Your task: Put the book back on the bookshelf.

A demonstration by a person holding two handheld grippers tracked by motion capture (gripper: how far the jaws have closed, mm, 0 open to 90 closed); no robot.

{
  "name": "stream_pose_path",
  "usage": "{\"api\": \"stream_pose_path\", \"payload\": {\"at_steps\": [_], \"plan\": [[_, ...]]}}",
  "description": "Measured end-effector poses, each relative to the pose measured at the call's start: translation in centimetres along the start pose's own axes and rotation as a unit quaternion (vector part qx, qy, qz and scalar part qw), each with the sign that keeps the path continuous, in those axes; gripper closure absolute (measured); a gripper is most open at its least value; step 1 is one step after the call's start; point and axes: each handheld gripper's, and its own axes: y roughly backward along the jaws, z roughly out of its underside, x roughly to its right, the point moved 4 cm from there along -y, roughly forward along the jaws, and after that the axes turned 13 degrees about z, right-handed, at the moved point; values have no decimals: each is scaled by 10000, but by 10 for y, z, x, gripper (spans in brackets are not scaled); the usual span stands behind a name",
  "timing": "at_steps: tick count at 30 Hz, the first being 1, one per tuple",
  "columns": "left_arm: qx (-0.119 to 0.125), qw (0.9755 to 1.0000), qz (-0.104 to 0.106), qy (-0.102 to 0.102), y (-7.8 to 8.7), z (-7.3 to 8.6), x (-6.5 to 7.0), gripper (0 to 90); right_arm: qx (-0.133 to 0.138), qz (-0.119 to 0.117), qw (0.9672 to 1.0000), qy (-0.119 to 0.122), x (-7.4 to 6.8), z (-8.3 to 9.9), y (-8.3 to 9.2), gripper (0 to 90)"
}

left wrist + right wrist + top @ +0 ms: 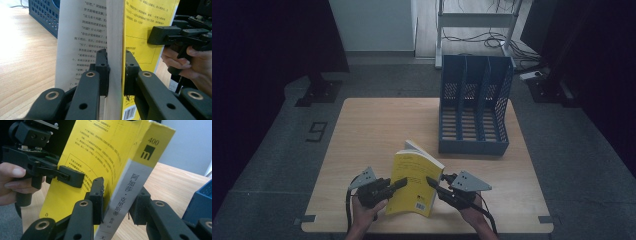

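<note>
A thick yellow paperback book (414, 182) is held upright above the front of the table, between my two grippers. My left gripper (403, 182) is shut on its open page edge. In the left gripper view the jaws (115, 71) press the page block and the yellow back cover (140, 30), while a printed page (80, 37) fans out to the left. My right gripper (430, 181) is shut on the spine side. In the right gripper view its pads (118, 200) clamp the grey-and-yellow spine (140, 167). I cannot tell whether the book's lower edge touches the table.
A blue three-slot file rack (474, 107) stands at the back right of the wooden table (372, 130), its slots facing up and toward me. Bare tabletop lies to the left. Grey floor surrounds the table, with cables and a white frame beyond.
</note>
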Motion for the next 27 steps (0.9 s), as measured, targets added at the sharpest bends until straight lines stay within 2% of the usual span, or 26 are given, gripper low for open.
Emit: {"api": "stream_pose_path", "payload": {"at_steps": [4,10,13,18,27], "plan": [[-11,9999,-83,-61,-1,1,-1,745,-7,32,10000,-1,0,0,0,670],[-1,9999,-159,-47,-2,1,-3,692,1,67,10000,64,-1,-1,0,669],[-9,9996,-256,-71,-3,2,-4,659,22,110,9998,167,-3,-2,1,670],[-23,9990,-424,-111,-6,4,-5,588,49,161,9996,210,-3,-5,3,681],[-36,9985,-533,-121,-6,4,-7,550,102,168,9995,255,-3,-9,7,702]]}}
